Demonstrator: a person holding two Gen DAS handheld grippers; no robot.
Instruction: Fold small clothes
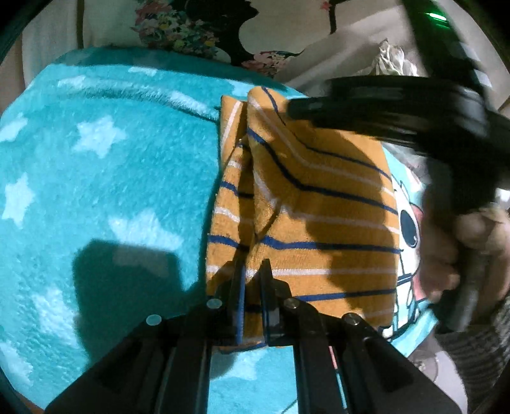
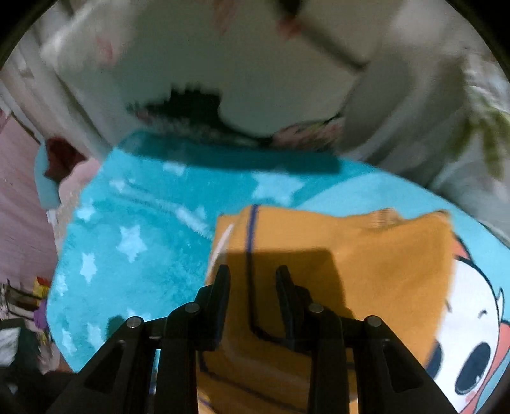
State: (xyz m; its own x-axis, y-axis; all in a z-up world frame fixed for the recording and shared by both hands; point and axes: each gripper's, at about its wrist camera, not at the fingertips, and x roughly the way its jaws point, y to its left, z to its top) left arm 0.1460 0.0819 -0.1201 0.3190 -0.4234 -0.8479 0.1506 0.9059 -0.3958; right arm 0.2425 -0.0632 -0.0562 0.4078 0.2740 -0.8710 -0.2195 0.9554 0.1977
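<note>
An orange garment with blue and white stripes (image 1: 318, 203) lies partly folded on a turquoise star-patterned blanket (image 1: 95, 165). My left gripper (image 1: 253, 270) is shut on a raised fold at the garment's near edge. My right gripper shows blurred in the left wrist view (image 1: 382, 108), above the garment's far right part, with the hand that holds it. In the right wrist view the right gripper (image 2: 253, 274) is open, its fingers apart just above the orange garment (image 2: 366, 264), holding nothing.
The blanket (image 2: 134, 223) carries a cartoon face print (image 2: 471, 344) to the right of the garment. A floral cloth (image 1: 178, 28) lies beyond the blanket's far edge. Clutter and pink fabric (image 2: 19, 207) sit at the far left in the right wrist view.
</note>
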